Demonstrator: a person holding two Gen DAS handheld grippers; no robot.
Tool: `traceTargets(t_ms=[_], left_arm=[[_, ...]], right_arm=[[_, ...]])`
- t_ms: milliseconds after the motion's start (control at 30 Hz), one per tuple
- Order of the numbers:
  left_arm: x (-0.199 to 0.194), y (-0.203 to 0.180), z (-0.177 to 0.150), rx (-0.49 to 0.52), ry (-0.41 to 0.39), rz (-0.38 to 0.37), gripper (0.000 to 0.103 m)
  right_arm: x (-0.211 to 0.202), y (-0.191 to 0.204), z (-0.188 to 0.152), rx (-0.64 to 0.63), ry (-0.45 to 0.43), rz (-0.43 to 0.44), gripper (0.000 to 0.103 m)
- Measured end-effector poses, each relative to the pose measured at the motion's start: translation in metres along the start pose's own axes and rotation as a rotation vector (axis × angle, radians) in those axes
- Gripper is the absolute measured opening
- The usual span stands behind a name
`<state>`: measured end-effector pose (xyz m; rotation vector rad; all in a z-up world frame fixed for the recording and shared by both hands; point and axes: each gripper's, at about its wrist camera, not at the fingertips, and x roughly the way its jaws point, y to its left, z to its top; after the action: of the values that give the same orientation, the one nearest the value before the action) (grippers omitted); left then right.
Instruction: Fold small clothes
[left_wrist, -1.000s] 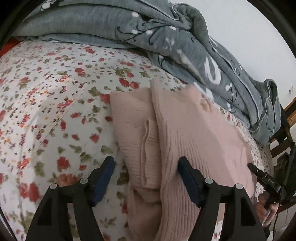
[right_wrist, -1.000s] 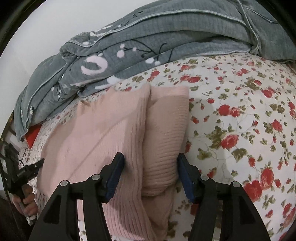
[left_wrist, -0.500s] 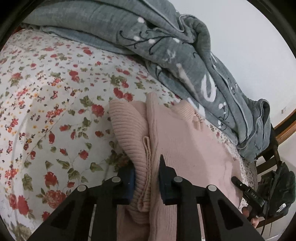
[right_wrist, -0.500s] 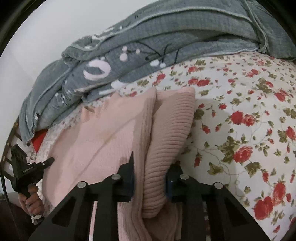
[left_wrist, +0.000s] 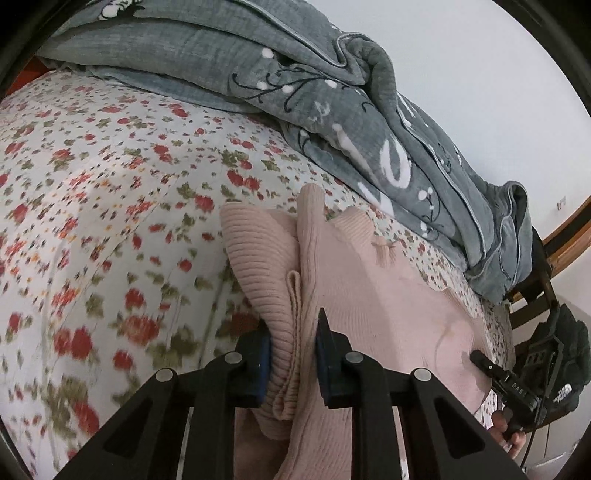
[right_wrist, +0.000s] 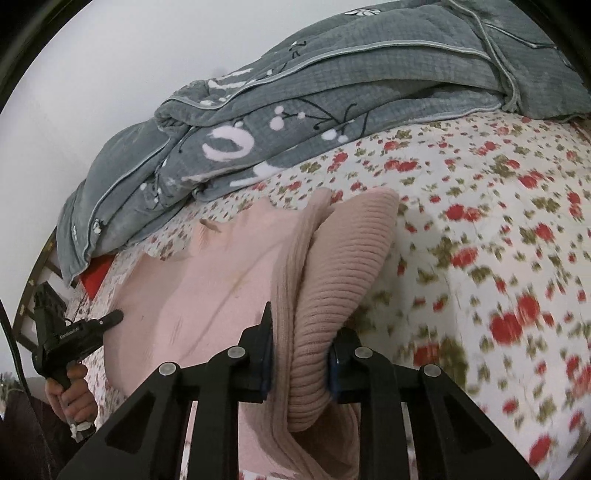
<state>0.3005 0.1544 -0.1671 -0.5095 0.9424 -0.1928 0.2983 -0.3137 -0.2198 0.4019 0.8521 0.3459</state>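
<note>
The pink sweater (left_wrist: 376, 306) is lying on the floral bed (left_wrist: 92, 229), its near edge being pinched by both the left gripper (left_wrist: 292, 363) and the right gripper (right_wrist: 300, 363), its length running away toward the grey quilt (left_wrist: 332, 92).

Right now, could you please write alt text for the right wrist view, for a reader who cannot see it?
The right tool is clamped on a bunched ribbed fold of a pink knit sweater lying on a floral bedsheet. A rumpled grey quilt is heaped behind it, and at far left a hand holds the left tool against the sweater's other side.
</note>
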Motion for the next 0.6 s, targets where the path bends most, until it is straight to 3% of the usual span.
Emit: traceTargets(t_ms=[267,467,533,600], left_arm=[[-0.030,0.000,-0.039,0.041,-0.001,0.030,0.020],[-0.020,0.005,-0.048,0.049,-0.004,0.068,0.023],[-0.010,0.009,-0.049,0.046,0.003,0.084,0.028],[-0.005,0.012,-0.049,0.049,0.002,0.089,0.045]], right_arm=[[-0.033,0.010,-0.039,-0.042,0.003,0.007,0.022],[-0.024,0.004,-0.048,-0.066,-0.018,-0.048,0.024],[-0.014,-0.001,-0.049,-0.062,-0.028,-0.079,0.026],[-0.003,-0.004,-0.053,-0.076,-0.043,-0.129,0.032]])
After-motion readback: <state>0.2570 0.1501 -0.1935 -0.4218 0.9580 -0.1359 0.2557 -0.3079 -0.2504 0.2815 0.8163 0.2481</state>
